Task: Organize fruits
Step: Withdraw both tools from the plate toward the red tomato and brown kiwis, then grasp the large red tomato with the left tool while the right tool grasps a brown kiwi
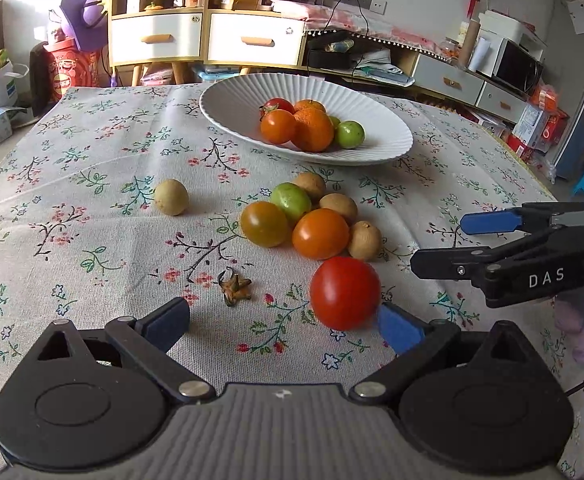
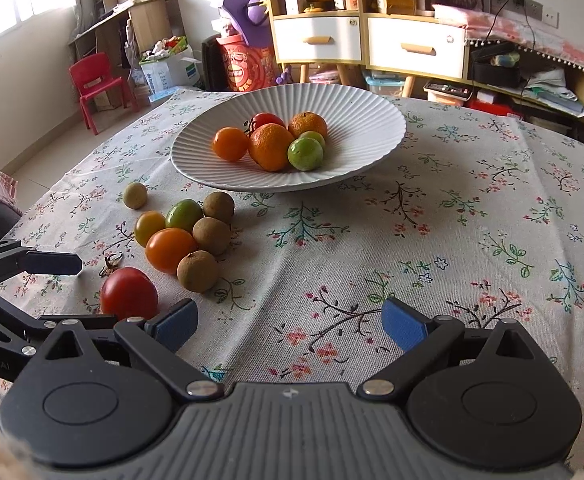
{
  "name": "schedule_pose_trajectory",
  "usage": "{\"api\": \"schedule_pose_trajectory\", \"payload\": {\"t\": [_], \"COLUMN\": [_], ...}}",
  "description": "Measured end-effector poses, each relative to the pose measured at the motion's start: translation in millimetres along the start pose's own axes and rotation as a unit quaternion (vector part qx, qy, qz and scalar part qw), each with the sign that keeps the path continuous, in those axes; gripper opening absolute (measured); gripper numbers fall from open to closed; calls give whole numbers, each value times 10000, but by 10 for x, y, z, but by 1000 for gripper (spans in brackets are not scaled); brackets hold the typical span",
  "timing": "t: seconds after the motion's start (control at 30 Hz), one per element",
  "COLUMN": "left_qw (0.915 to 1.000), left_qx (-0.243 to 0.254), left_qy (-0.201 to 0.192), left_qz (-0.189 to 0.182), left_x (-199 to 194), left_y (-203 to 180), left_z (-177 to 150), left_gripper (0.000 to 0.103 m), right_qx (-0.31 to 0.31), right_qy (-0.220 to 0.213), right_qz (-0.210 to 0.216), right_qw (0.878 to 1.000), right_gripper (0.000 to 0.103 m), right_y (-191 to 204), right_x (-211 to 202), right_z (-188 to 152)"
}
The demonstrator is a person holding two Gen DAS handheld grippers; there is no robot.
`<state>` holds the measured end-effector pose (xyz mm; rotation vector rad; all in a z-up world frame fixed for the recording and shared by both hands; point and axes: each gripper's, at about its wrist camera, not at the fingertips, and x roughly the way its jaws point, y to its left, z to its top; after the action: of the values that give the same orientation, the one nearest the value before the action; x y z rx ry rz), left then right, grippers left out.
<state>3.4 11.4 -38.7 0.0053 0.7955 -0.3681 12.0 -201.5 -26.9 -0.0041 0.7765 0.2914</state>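
Note:
A white ribbed bowl [image 1: 231, 98] [image 2: 356, 108] at the far side of the table holds several fruits: tomatoes, oranges and green fruits. A cluster of loose fruits lies on the floral tablecloth before it, with a red tomato [image 1: 344, 292] [image 2: 128, 293] nearest me. My left gripper [image 1: 285, 322] is open and empty; the red tomato sits just inside its right pad [image 1: 398, 328]. My right gripper [image 2: 289, 322] is open and empty over bare cloth, right of the cluster. It also shows in the left wrist view [image 1: 448, 242].
One brown longan [image 1: 171, 197] [image 2: 135, 195] lies apart, left of the cluster. A dried tomato calyx [image 1: 233, 287] lies on the cloth near my left gripper. Cabinets, shelves and boxes stand beyond the table's far edge.

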Motion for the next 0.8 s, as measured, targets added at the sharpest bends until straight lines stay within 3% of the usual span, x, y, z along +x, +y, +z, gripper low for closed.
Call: {"api": "schedule_pose_trajectory", "payload": {"t": [0.17,0.3,0.5,0.63,0.8], "left_qw": [9996,9991,9983,9977,9975], "left_qx": [-142,-106,-67,-65,-73], "left_qy": [-134,-125,-77,-20,29], "left_qz": [-212,-387,-568,-668,-709], "left_x": [-32,-28,-33,-17,-11], "left_y": [-17,-67,-121,-127,-125], "left_z": [-8,17,16,39,45], "left_gripper": [91,79,60,48,38], "right_qx": [-106,-208,-358,-435,-497], "right_qy": [-67,-68,-60,13,40], "right_qz": [31,18,87,199,238], "right_qw": [9999,9998,9993,9989,9985], "right_gripper": [95,93,86,75,67], "right_y": [30,64,144,210,258], "right_x": [-9,4,6,23,27], "right_z": [3,1,24,46,47]}}
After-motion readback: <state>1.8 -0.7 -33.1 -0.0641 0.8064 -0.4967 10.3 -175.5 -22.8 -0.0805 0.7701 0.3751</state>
